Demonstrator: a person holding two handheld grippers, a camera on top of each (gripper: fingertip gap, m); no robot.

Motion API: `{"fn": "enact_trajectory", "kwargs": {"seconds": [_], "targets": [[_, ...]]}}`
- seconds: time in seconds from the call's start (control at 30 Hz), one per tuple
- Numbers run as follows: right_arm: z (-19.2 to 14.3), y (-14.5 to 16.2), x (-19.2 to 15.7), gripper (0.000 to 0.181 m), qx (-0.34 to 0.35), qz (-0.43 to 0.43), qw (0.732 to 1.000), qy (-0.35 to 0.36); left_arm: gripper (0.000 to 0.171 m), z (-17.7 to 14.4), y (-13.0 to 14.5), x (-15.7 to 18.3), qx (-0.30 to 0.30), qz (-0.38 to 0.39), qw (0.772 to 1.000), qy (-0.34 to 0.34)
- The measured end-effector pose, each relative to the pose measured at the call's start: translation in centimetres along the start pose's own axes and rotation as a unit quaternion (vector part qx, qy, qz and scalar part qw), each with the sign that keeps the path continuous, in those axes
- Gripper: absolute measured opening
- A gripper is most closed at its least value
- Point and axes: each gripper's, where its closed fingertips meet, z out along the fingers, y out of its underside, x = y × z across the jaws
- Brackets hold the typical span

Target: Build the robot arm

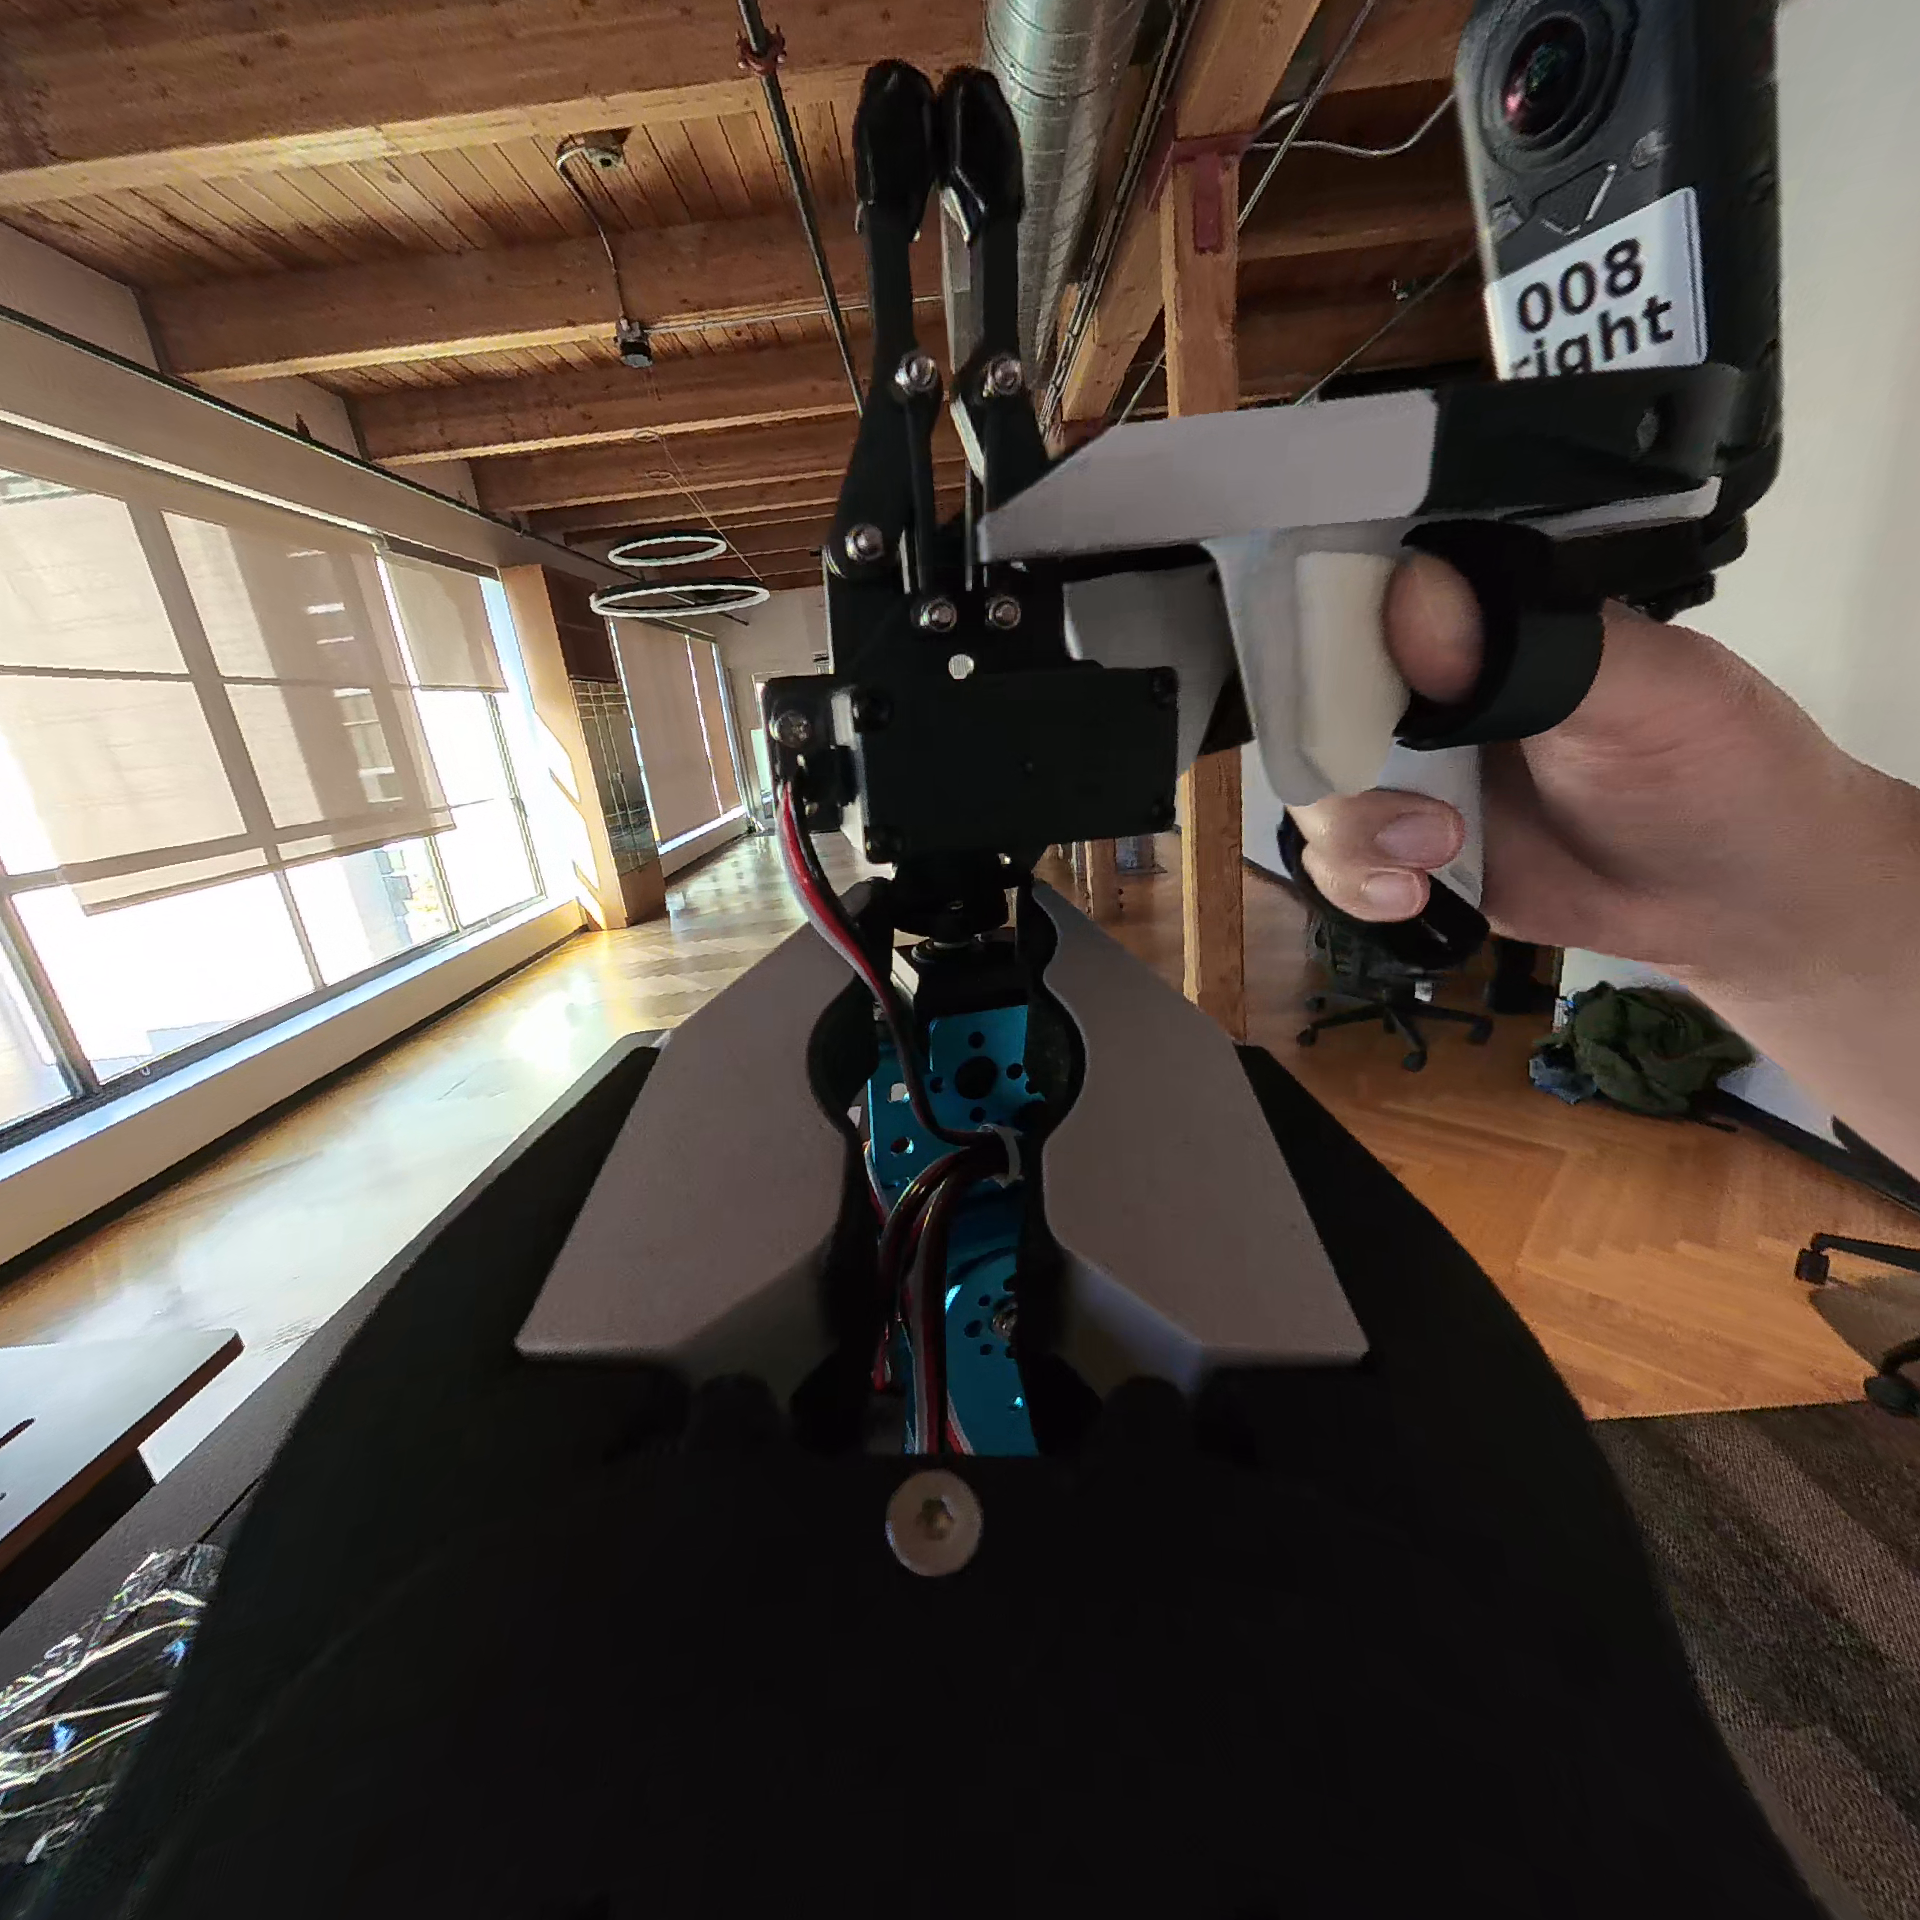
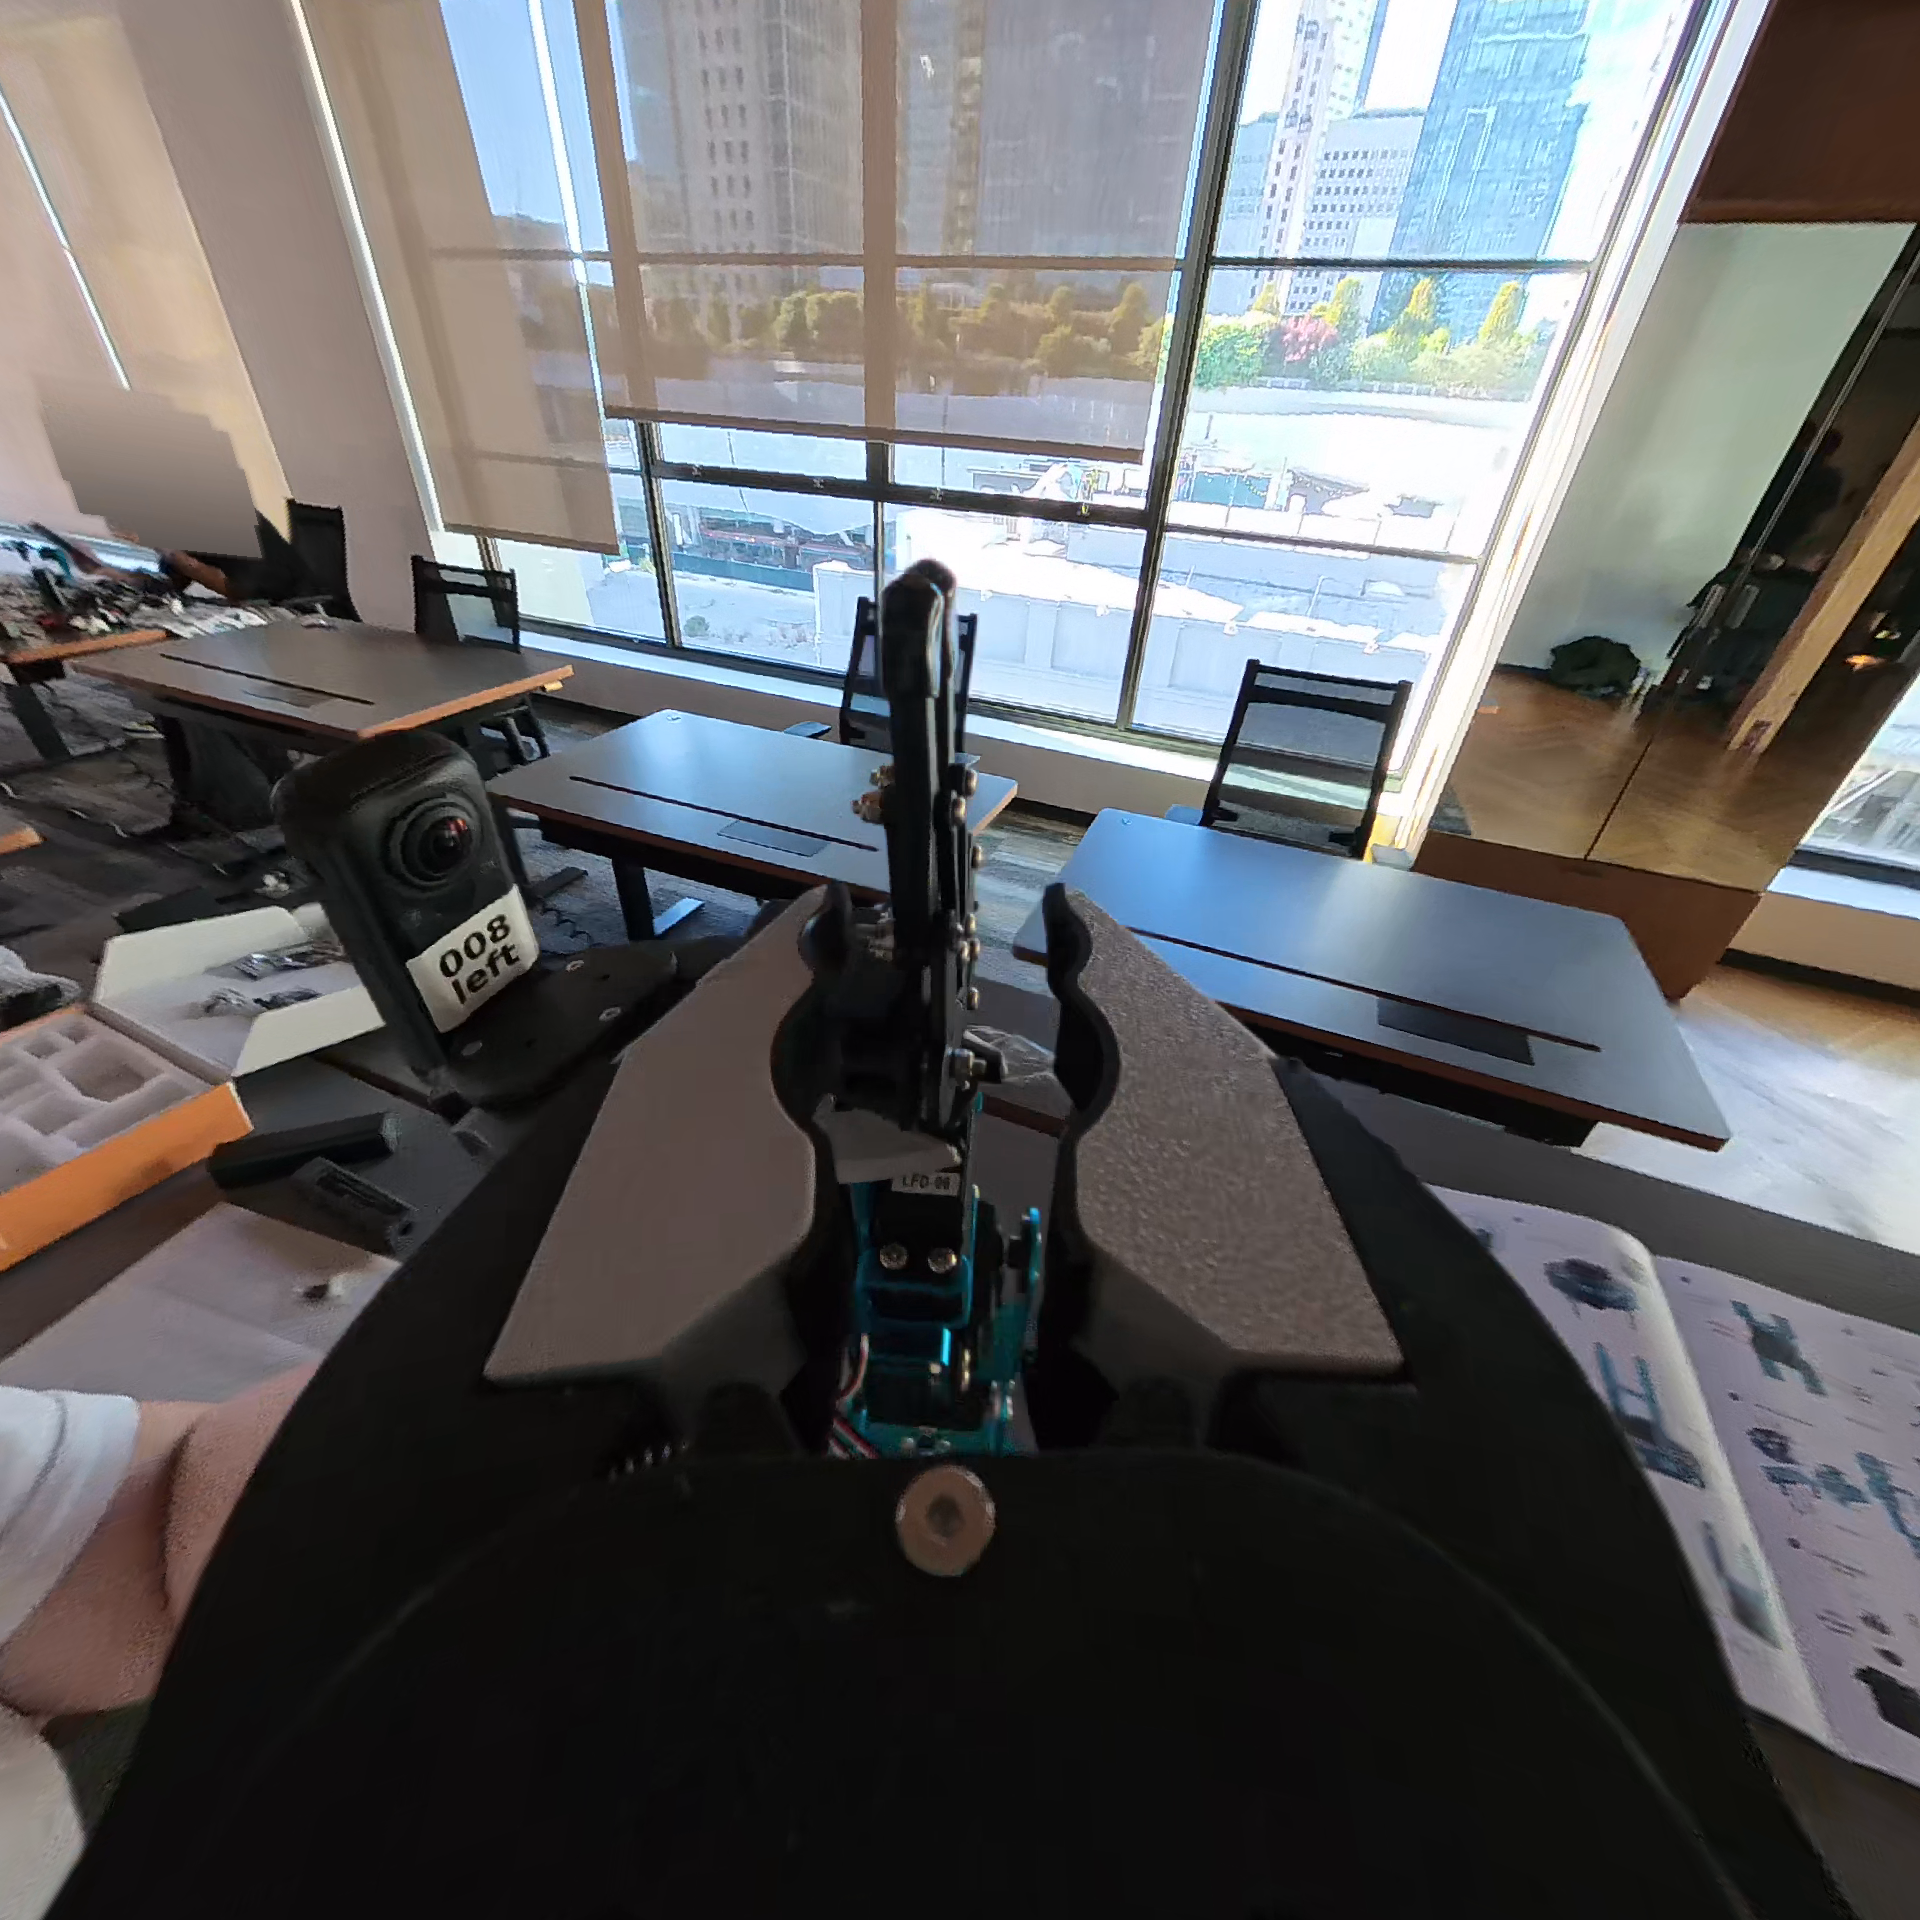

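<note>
A small robot arm (image 1: 1018,748) with blue metal brackets (image 1: 966,1081), a black servo and a shut black claw (image 1: 935,135) stands upright between both grippers. My left gripper (image 1: 951,904) is shut on its blue lower part, with red, white and black wires running between the grey fingers. My right gripper (image 1: 987,520), held by a hand (image 1: 1662,790), comes in from the right at the claw's linkage. In the right wrist view my right gripper (image 2: 940,914) is shut around the same arm (image 2: 925,935). The left gripper's camera (image 2: 416,862) sits just to the left.
A wooden post (image 1: 1205,883), an office chair (image 1: 1392,997) and a green bag (image 1: 1642,1049) stand on the wood floor. Dark desks (image 2: 1351,966) and chairs line the windows. An open box with a foam insert (image 2: 83,1101), a parts box (image 2: 239,977) and a printed booklet (image 2: 1766,1455) lie nearby.
</note>
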Motion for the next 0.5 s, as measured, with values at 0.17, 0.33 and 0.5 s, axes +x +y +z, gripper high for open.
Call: {"fn": "enact_trajectory", "kwargs": {"seconds": [0.17,0.33,0.5], "targets": [[-1.4,0.1,0.4,0.039,-0.003,-0.016,1.000,0.021,0.021,0.0,0.0,0.0,0.003,-0.004,1.000,0.001],[-0.4,1.4,0.3,0.036,-0.039,0.012,0.999,0.015,0.021,0.1,0.0,0.2,0.006,-0.002,1.000,0.001],[0.1,1.7,-0.6,0.015,-0.076,0.016,0.997,-0.005,0.021,0.1,0.0,0.1,0.008,-0.002,1.000,-0.003]]}}
